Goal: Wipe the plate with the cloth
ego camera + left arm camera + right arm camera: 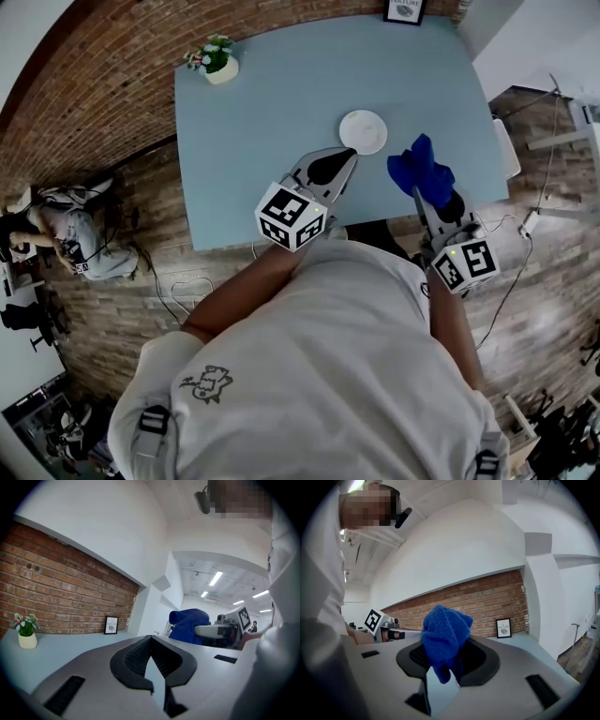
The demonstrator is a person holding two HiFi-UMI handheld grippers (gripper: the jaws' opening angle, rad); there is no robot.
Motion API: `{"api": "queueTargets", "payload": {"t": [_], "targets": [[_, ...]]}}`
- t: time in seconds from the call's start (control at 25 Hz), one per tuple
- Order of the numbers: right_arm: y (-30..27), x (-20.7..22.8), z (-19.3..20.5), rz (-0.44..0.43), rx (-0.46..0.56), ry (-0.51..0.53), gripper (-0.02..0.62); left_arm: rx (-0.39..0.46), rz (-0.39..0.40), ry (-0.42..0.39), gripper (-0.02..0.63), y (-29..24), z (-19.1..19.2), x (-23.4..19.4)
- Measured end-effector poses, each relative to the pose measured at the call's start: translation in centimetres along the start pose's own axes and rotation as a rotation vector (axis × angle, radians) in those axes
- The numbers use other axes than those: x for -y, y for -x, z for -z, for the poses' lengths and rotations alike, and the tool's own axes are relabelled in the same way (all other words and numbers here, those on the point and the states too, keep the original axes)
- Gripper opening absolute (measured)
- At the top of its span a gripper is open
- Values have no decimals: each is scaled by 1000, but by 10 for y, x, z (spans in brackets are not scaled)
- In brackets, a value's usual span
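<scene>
A small white plate point(363, 131) lies on the pale blue table point(281, 112), right of its middle. My left gripper point(349, 153) is shut and empty, its tips just at the plate's near-left rim in the head view. In the left gripper view its jaws point(151, 641) meet at a point with nothing between them. My right gripper point(415, 190) is shut on a bunched blue cloth point(421, 169), held above the table's near right part, to the right of the plate. The cloth point(444, 639) stands up out of the right jaws and hides their tips. The cloth point(189, 624) also shows in the left gripper view.
A white pot with flowers point(218, 62) stands at the table's far left corner. A framed picture point(405, 9) leans at the far edge against the brick wall. A person point(66, 234) sits on the wooden floor at left. A cable point(525, 234) trails on the floor at right.
</scene>
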State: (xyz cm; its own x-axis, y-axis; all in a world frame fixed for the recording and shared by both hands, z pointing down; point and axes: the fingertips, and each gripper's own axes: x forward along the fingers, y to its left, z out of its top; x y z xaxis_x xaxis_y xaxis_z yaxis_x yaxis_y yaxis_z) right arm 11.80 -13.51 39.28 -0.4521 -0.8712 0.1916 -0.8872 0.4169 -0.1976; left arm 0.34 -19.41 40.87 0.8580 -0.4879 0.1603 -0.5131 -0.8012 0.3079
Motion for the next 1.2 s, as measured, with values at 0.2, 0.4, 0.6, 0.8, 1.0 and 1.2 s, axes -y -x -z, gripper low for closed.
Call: {"api": "queueTargets", "payload": {"t": [0.2, 0.4, 0.6, 0.8, 1.0, 1.2], "targets": [[-41, 36, 8, -26, -65, -7, 132, -34, -42, 43, 5, -16, 1, -29], [-85, 81, 40, -50, -162, -7, 132, -80, -98, 95, 5, -44, 21, -63], [-125, 115, 83, -94, -277, 26, 132, -189, -164, 163, 5, -74, 79, -100], [-147, 137, 134, -164, -386, 54, 132, -297, -240, 241, 5, -93, 134, -125], [-170, 146, 174, -233, -461, 29, 132, -374, -300, 294, 6, -103, 174, -146], [-191, 151, 212, -272, -521, 1, 132, -458, -358, 386, 8, -108, 219, -166]]}}
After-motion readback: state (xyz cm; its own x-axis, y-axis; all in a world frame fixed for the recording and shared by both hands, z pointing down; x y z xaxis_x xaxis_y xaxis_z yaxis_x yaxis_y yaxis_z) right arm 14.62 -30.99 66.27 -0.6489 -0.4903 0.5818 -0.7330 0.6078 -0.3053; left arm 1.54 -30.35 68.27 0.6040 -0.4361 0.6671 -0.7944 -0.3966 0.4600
